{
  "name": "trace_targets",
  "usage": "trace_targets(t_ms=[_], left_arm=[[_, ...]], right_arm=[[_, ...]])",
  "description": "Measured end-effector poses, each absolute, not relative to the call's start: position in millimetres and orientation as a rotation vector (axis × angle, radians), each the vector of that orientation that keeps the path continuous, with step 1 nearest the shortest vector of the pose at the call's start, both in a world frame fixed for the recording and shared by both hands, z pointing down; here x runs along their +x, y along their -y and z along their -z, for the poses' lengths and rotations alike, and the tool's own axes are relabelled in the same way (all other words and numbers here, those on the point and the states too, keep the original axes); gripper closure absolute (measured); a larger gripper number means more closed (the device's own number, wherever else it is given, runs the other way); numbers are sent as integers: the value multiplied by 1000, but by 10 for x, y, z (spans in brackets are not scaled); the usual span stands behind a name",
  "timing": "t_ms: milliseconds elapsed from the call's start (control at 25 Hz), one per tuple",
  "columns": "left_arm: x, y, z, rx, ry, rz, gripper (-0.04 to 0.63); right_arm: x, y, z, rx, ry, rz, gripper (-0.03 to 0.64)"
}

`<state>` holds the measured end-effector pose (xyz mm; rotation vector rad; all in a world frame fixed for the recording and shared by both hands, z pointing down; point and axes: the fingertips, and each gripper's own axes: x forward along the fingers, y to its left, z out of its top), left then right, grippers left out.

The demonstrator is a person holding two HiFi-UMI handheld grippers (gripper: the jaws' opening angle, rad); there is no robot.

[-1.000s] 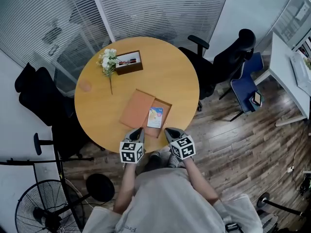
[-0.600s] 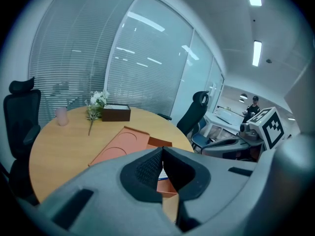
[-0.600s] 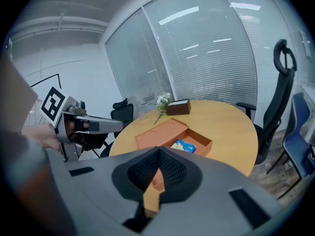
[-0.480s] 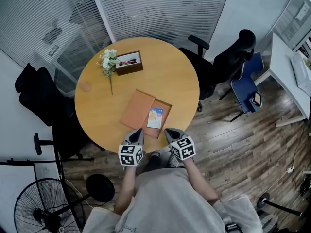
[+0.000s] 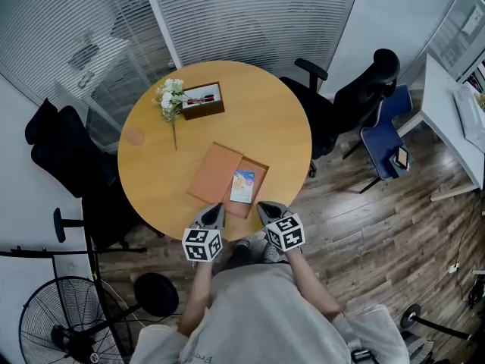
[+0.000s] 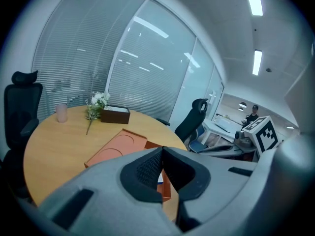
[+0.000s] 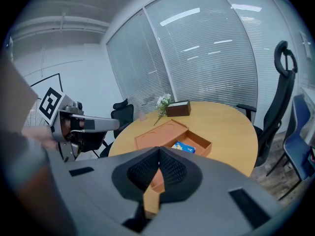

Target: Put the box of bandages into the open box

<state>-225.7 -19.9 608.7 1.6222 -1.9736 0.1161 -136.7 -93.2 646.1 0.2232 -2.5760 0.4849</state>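
My left gripper [image 5: 213, 208] is closed tight, its pads meeting with nothing between them. My right gripper [image 5: 267, 205] is pressed together too, and empty. I hold both side by side at the near edge of the round table [image 5: 265, 120]. Just ahead of their tips, between the two, sits the open box [image 5: 261, 179]. The box of bandages [image 5: 242, 186] lies inside it, flat as far as I can tell.
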Motion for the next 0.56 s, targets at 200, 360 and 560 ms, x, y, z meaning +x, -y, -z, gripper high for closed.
trace_targets(t_ms=[200, 360, 560], left_arm=[[-2230, 243, -6056, 1633, 1986, -135, 586], [-2188, 242, -6049, 1631, 2017, -203, 586], [-2165, 218, -6067, 1617, 2058, -244, 586]], right_arm=[[-1344, 940, -6463, 212, 2572, -486, 620], [-1299, 929, -6455, 203, 2572, -486, 620], [-1268, 911, -6458, 189, 2575, -484, 620]])
